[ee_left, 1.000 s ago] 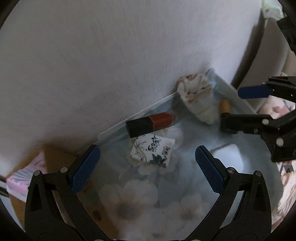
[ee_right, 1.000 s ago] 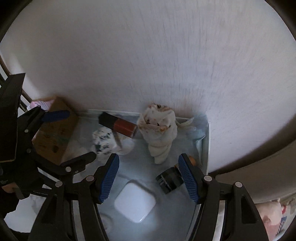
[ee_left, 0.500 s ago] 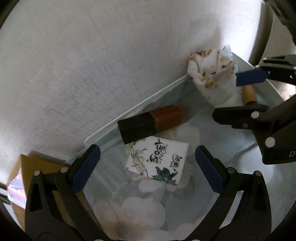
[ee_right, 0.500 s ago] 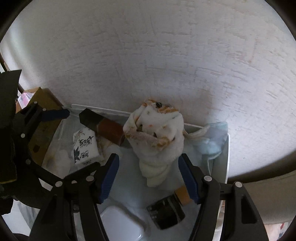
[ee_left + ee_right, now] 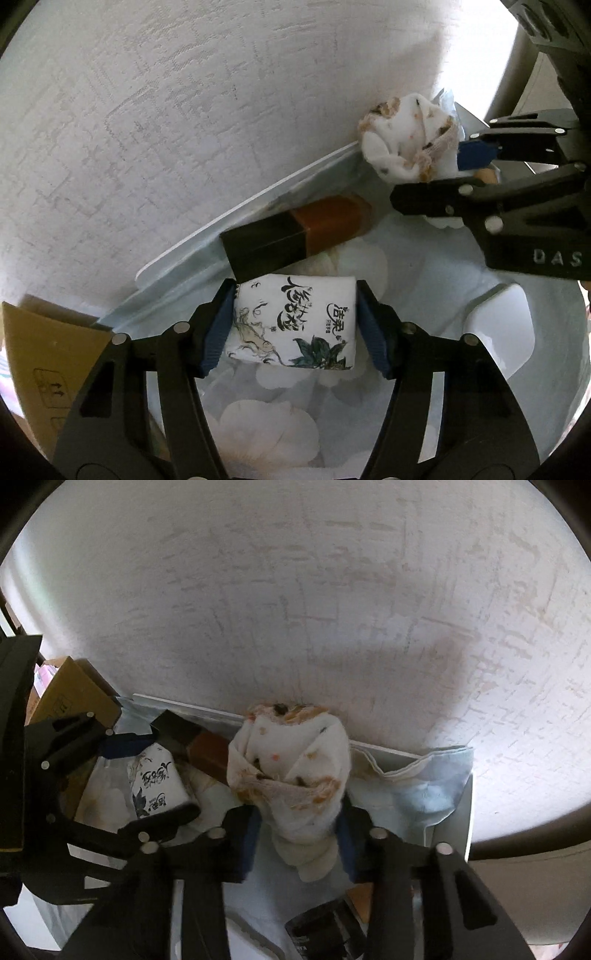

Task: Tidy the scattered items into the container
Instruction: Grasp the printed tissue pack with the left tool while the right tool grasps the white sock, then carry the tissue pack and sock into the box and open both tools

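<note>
While left claw (image 5: 295, 328) clamps tissue pack (image 5: 293, 325), cloth bundle (image 5: 291, 775) pinched

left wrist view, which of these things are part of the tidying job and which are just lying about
Part of the job:
- tissue pack, between the left claw fingers
- rolled white cloth, between the right claw fingers
- black and brown box
- white square case

Just lying about:
- cardboard box
- wall

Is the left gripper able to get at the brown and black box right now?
Probably not yet. The left gripper is shut on the tissue pack, so its jaws are full, though the brown and black box lies uncovered just beyond it.
</note>
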